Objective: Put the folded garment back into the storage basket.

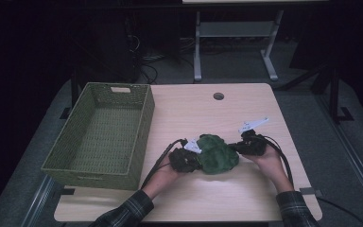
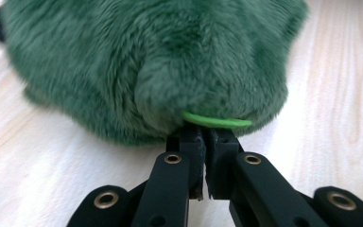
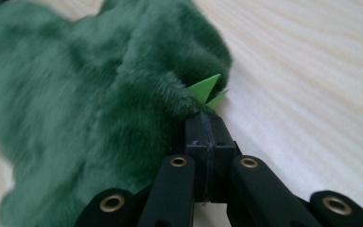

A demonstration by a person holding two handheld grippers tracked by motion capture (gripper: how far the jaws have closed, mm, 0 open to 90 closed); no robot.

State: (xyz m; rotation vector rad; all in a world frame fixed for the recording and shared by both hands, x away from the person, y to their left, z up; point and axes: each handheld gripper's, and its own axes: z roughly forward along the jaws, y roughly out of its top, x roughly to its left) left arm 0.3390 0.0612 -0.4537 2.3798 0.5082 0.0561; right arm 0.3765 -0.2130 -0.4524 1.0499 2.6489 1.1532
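Scene: a person at a pale wooden table works a dark green, furry plush toy with two hand-held black two-jaw tongs.

Left tongs: the left gripper is clenched on the toy's near-left side; in the left gripper view its pads meet on a tuft of fur beside a thin lime-green felt trim.

Right tongs: the right gripper is clenched on the toy's right side; in the right gripper view the pads pinch a furry limb just below two pointed lime-green felt spikes.

Why held so: a soft, floppy toy sags if taken at one point, so a pinch at each of two opposite sides likely lets it be lifted whole or spread without slipping.

Toy's place: it rests on the table near the front edge, a little right of the middle, lying directly between the two grippers and touching both.

Basket: an olive-green woven rectangular basket with nothing in it stands along the table's left edge, near the left hand but apart from the toy; it is probably where the toy is headed.

Hands: both hands come in from the front edge in plaid sleeves.

Back edge: a round cable hole sits near the table's far edge, well apart from the work.
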